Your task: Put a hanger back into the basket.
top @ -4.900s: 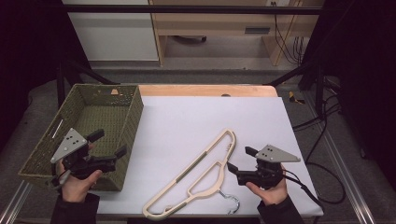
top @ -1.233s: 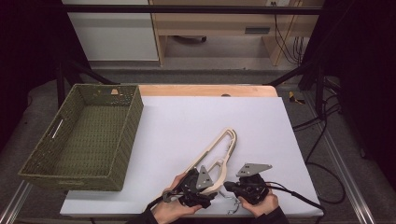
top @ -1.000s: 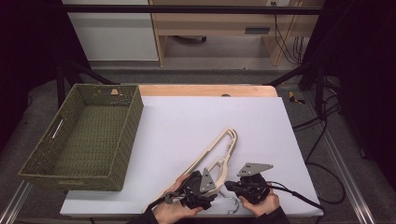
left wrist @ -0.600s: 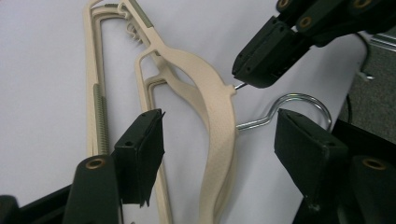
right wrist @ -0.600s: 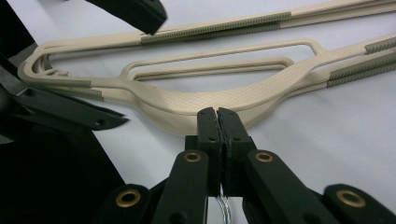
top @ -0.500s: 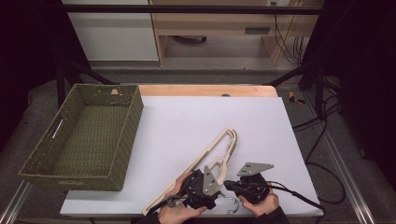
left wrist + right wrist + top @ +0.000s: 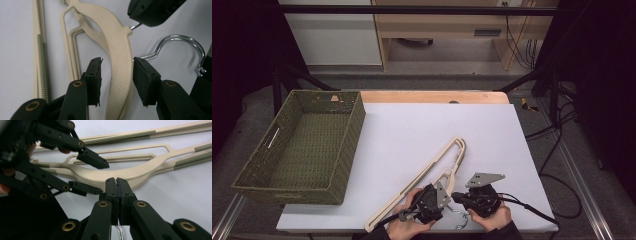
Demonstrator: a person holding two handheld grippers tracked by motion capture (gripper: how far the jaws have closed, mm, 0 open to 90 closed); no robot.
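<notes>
Left tongs [image 7: 117, 75] closing, unclamped astride beige hanger [image 7: 120, 50]; right tongs [image 7: 116, 185] grip its hook [image 7: 119, 232].

Green woven basket [image 7: 302, 145] at table's [image 7: 412, 125] left, cables [image 7: 557, 145] on floor at right

No readable text, labels or signs anywhere.

Dim room, white table [image 7: 412, 125] with a wooden far edge, grey floor [image 7: 452, 80] beyond, white cabinet [image 7: 332, 35] and light wooden desk [image 7: 447, 25] behind, black cables [image 7: 557, 150] trailing right.
</notes>
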